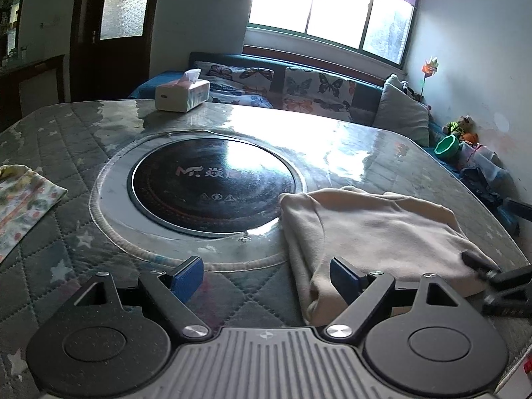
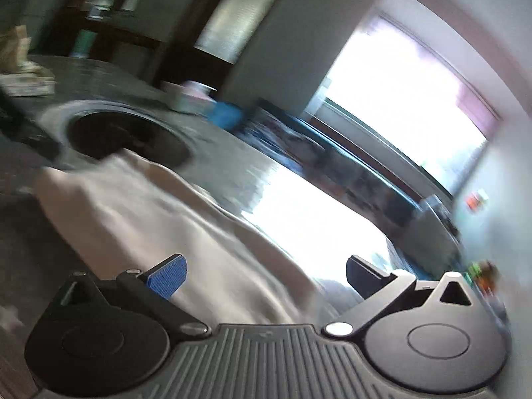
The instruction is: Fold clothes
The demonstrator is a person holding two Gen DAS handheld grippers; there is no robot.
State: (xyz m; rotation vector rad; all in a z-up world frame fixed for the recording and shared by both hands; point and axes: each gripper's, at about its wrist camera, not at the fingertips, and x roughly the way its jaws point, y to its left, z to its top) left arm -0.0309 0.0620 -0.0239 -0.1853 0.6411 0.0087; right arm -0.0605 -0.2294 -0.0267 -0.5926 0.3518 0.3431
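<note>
Between both tools, left tool (image 1: 266,277) and right tool (image 2: 266,277) released, cream fabric garment (image 1: 372,229) lies partly folded on quilted surface (image 1: 66,126); final folds remain.

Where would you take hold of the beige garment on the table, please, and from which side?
Probably at the near left corner of the beige garment, where its folded edge hangs loosely and bulges off the table. That raised fold gives the fingers something to pinch. Come from the near side with the left gripper, which is open with the edge at its right finger; the rest lies flat.
</note>
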